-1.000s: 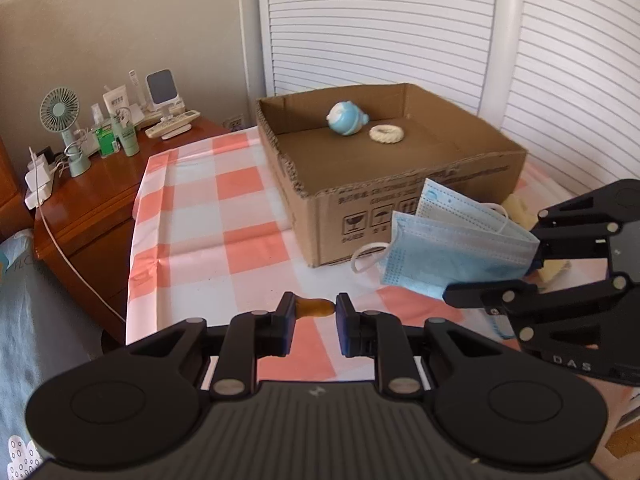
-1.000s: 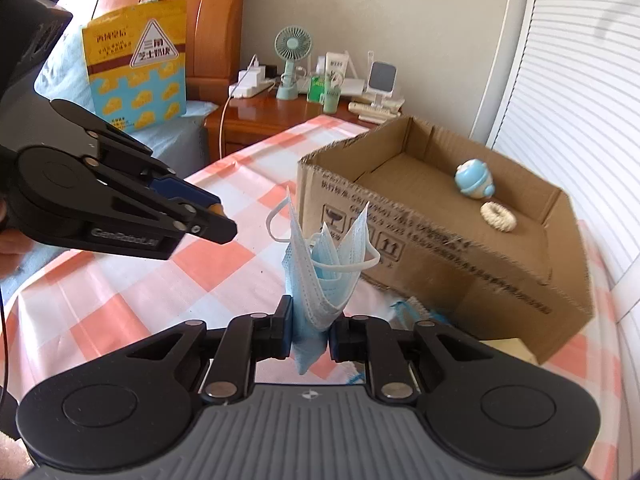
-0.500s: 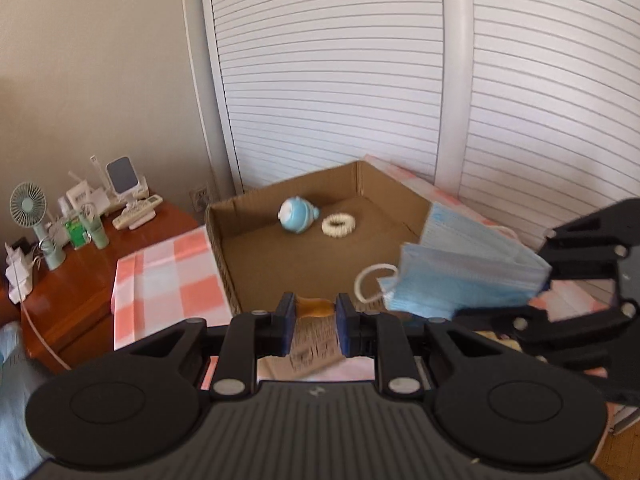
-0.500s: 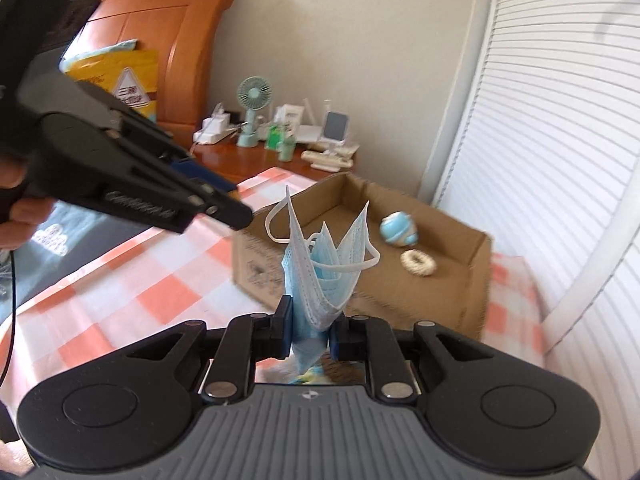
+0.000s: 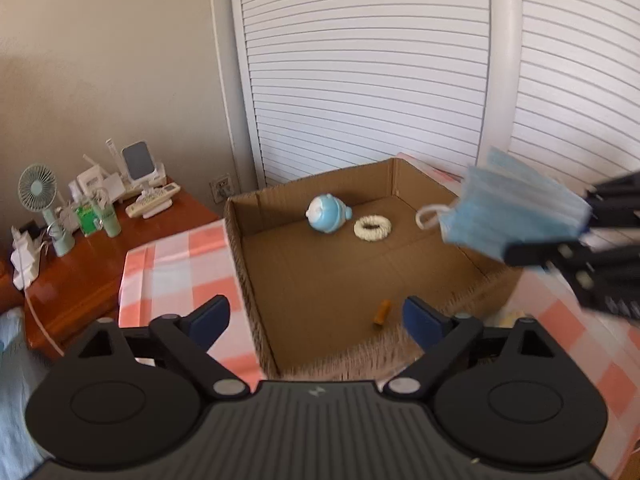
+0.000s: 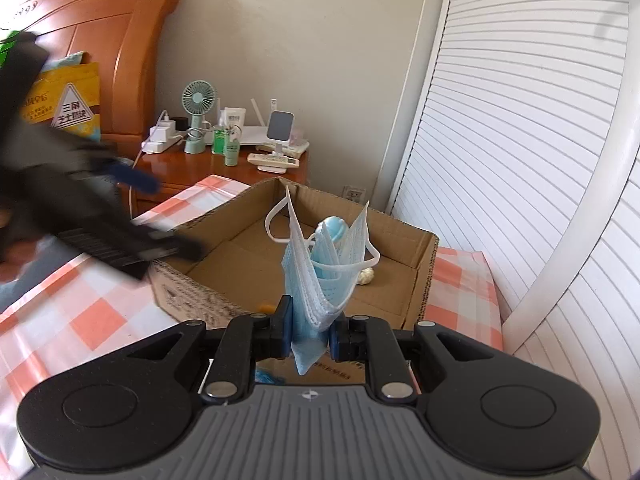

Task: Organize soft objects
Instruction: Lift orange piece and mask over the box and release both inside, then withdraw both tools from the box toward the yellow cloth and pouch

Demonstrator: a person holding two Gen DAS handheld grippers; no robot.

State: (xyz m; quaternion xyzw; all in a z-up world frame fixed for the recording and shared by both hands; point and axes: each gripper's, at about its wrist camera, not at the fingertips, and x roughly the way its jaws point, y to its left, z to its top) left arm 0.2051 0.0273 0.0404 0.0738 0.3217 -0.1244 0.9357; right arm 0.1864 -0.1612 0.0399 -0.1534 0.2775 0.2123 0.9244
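Observation:
An open cardboard box (image 5: 360, 184) stands on the checked cloth. On its floor lie a round blue toy (image 5: 328, 218), a white ring (image 5: 373, 229) and a small orange piece (image 5: 382, 312). My left gripper (image 5: 316, 314) hovers over the box's near edge. Its jaws are opening wide, with nothing pressed between the pads; the orange piece lies below them. My right gripper (image 6: 310, 330) is shut on a bunch of blue face masks (image 6: 320, 280) and holds them above the box (image 6: 424, 276). In the left wrist view the masks (image 5: 512, 220) hang over the box's right wall.
A wooden bedside cabinet (image 5: 92, 276) left of the box carries a small fan (image 5: 38, 192), bottles and a phone stand. White louvred doors (image 5: 360, 72) rise behind the box. A pink checked cloth (image 6: 80, 320) covers the table. A wooden headboard (image 6: 120, 40) stands far left.
The left gripper's jaws went from shut on the orange piece to wide apart, and the piece now lies on the box floor. Both grippers rose and moved over the box.

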